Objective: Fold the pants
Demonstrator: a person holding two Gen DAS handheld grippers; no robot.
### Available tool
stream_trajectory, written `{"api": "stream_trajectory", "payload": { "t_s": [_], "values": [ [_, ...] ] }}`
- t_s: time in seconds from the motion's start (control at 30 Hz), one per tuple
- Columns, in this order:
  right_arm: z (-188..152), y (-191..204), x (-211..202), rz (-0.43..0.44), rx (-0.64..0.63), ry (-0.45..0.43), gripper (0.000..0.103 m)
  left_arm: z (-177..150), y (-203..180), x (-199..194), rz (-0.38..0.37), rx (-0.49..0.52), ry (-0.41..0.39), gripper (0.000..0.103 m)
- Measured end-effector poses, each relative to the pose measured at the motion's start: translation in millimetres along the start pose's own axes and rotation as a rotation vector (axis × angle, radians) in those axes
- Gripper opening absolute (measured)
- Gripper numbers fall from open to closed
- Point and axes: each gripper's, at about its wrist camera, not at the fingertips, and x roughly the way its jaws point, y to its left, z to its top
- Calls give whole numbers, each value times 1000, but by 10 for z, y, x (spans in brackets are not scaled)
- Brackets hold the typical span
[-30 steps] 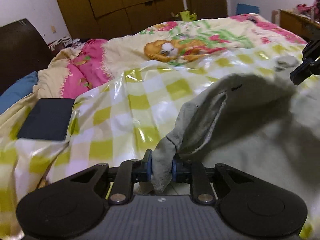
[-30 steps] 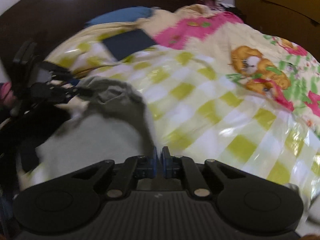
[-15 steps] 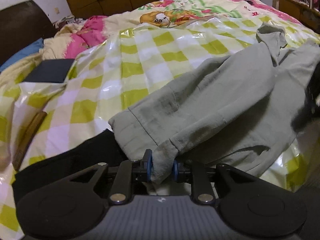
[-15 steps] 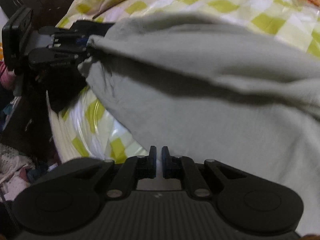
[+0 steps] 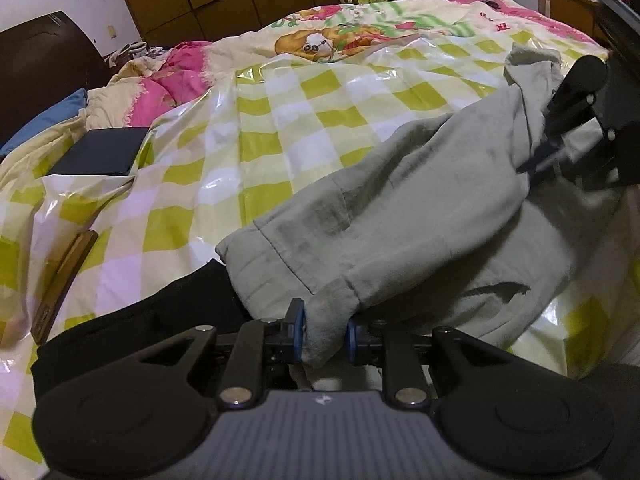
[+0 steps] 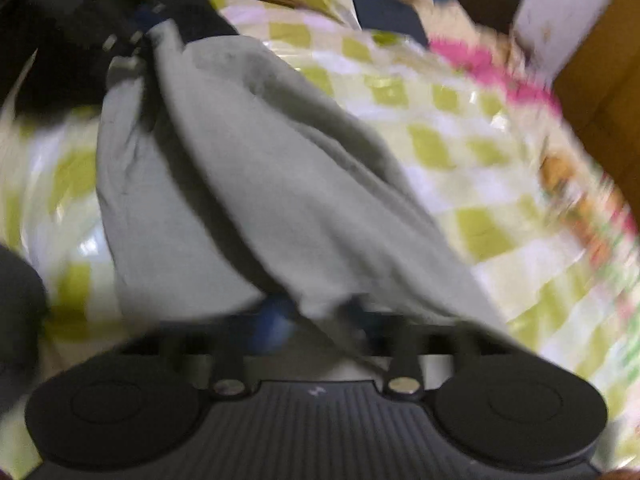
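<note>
The bed (image 5: 304,128) is covered by a glossy yellow-and-white checked sheet (image 5: 256,160), with a cartoon-print quilt (image 5: 360,36) beyond it. Grey pants (image 5: 420,208) lie spread across the sheet, over a black cloth (image 5: 160,320). A dark flat box (image 5: 100,152) and what may be a wooden strip (image 5: 64,280) rest alongside.

pants (image 5: 404,204): pale grey-green, soft, rumpled | pose: stretched slantwise from near centre to far right over the bed | state: near hem corner pinched in my left claw (image 5: 323,334), a far edge bunched at my right claw (image 6: 320,322)
</note>
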Motion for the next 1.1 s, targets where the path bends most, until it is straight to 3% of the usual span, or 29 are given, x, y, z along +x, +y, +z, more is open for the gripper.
{"api": "stream_trajectory", "payload": {
  "t_s": [0.17,0.27,0.3,0.43,0.47,0.53,0.57,0.73,0.9,1.0,1.1],
  "values": [
    [-44,97,-278,68,83,-6,2,-149,-47,-81,31,10,14,36],
    [-145,267,-171,111,127,22,2,-251,-109,-48,41,1,28,36],
    [-181,318,-93,112,133,45,7,-270,-147,-35,45,8,32,37],
    [-217,449,-34,63,87,50,9,-331,-323,-53,87,113,64,56],
    [-210,440,-82,67,105,46,12,-346,-331,-85,88,124,75,57],
    [-246,421,-210,90,141,26,43,-388,-302,-187,83,104,102,57],
    [-282,422,-270,92,150,17,49,-400,-280,-240,83,84,111,57],
    [-522,284,-500,68,306,-2,52,-285,-369,-485,99,41,77,57],
    [-839,-250,-861,-11,541,-73,52,162,-742,-463,-7,61,-32,60],
    [-1046,-743,-977,-74,682,-93,54,444,-1018,-188,-92,57,-76,61],
    [-1105,-1250,-980,-169,743,-94,54,730,-1302,197,-182,32,-92,61]
  ]
}}
